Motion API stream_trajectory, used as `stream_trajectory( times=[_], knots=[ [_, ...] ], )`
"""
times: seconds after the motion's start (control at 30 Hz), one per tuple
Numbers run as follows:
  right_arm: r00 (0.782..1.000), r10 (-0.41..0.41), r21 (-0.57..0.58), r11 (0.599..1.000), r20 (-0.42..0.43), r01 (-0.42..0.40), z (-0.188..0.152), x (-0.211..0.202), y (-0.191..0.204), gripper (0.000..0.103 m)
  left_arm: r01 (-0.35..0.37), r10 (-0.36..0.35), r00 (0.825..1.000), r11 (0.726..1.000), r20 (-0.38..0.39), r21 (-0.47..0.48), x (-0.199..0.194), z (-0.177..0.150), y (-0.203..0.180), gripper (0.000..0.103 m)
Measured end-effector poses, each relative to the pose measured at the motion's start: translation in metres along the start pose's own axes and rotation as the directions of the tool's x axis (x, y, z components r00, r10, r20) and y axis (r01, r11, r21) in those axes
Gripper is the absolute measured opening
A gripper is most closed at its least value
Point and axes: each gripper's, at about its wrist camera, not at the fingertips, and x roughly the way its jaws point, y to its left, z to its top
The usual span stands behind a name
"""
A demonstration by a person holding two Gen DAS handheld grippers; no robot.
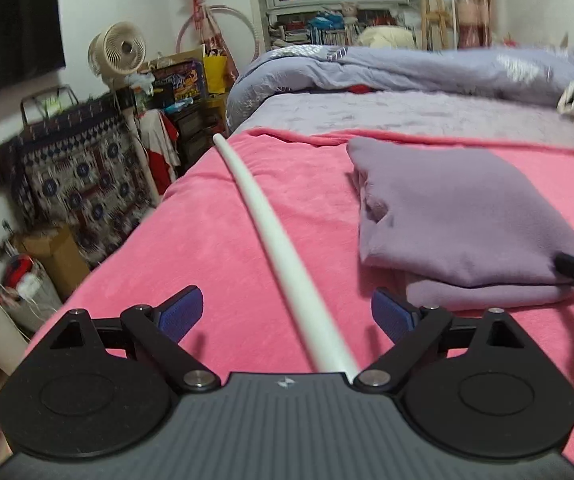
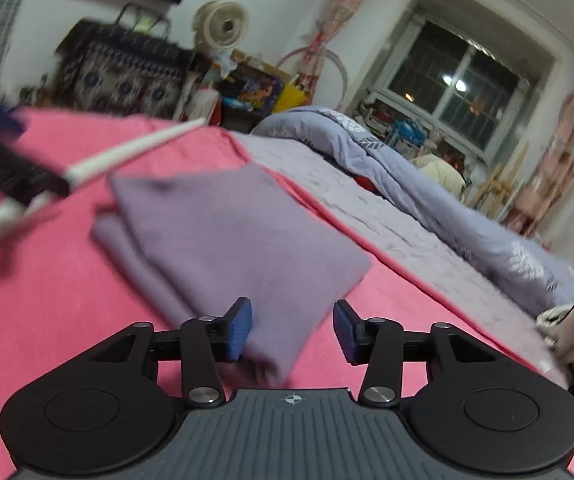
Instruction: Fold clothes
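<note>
- One folded purple garment lies on the pink blanket covering the bed.
- Left gripper: fingers wide apart, a white rod running out between them, untouched by either pad.
- Right gripper: fingers apart, nothing clamped, at the garment's near corner.

Left gripper fingers spread wide, right gripper fingers partly apart, both empty
</note>
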Motion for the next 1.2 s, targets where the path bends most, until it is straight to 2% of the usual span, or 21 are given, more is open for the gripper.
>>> stream_trajectory(
  times=[0.13, 0.27, 0.4, 0.5, 0.53, 0.7, 0.87, 1.07, 1.13, 1.2],
  knots=[
    [0.999, -0.03, -0.063, 0.997, 0.025, 0.031, -0.01, -0.005, 0.013, 0.05, -0.04, 0.041, 0.999, 0.996, -0.022, 0.076, 0.013, 0.008, -0.023, 0.094],
    [0.999, -0.016, -0.136, 0.99, 0.049, 0.022, -0.018, -0.009, 0.025, 0.059, -0.086, 0.093, 0.994, 0.99, -0.057, 0.111, 0.03, 0.004, -0.032, 0.095],
    [0.992, -0.097, -0.218, 0.97, 0.079, 0.112, -0.021, -0.001, 0.04, 0.06, -0.074, 0.08, 0.995, 0.994, -0.064, 0.079, 0.033, 0.002, -0.026, 0.097],
    [0.987, -0.132, -0.187, 0.971, 0.086, 0.146, -0.015, 0.004, 0.039, 0.061, -0.065, 0.069, 0.995, 0.997, -0.078, 0.048, 0.037, 0.0, -0.021, 0.102],
    [0.985, -0.149, -0.178, 0.971, 0.081, 0.162, -0.013, 0.006, 0.037, 0.066, -0.061, 0.064, 0.995, 0.997, -0.081, 0.038, 0.038, 0.0, -0.019, 0.102],
    [0.954, -0.289, -0.238, 0.924, 0.083, 0.3, -0.026, 0.018, 0.036, 0.069, -0.04, 0.04, 0.996, 0.999, -0.079, 0.005, 0.037, -0.005, -0.012, 0.103],
    [0.949, -0.299, -0.225, 0.923, 0.097, 0.313, -0.039, 0.012, 0.034, 0.07, -0.043, 0.042, 0.996, 0.999, -0.074, -0.004, 0.036, -0.006, -0.012, 0.103],
    [0.962, -0.234, -0.322, 0.908, 0.144, 0.269, -0.035, 0.028, 0.061, 0.066, -0.05, 0.05, 0.997, 0.999, -0.066, -0.009, 0.036, -0.007, -0.013, 0.103],
    [0.96, -0.248, -0.314, 0.908, 0.134, 0.278, -0.026, 0.04, 0.062, 0.067, -0.046, 0.045, 0.997, 0.999, -0.066, -0.015, 0.037, -0.009, -0.013, 0.103],
    [0.946, -0.299, -0.291, 0.901, 0.125, 0.323, -0.021, 0.048, 0.055, 0.068, -0.038, 0.037, 0.997, 0.999, -0.067, -0.022, 0.038, -0.009, -0.011, 0.103]
  ],
)
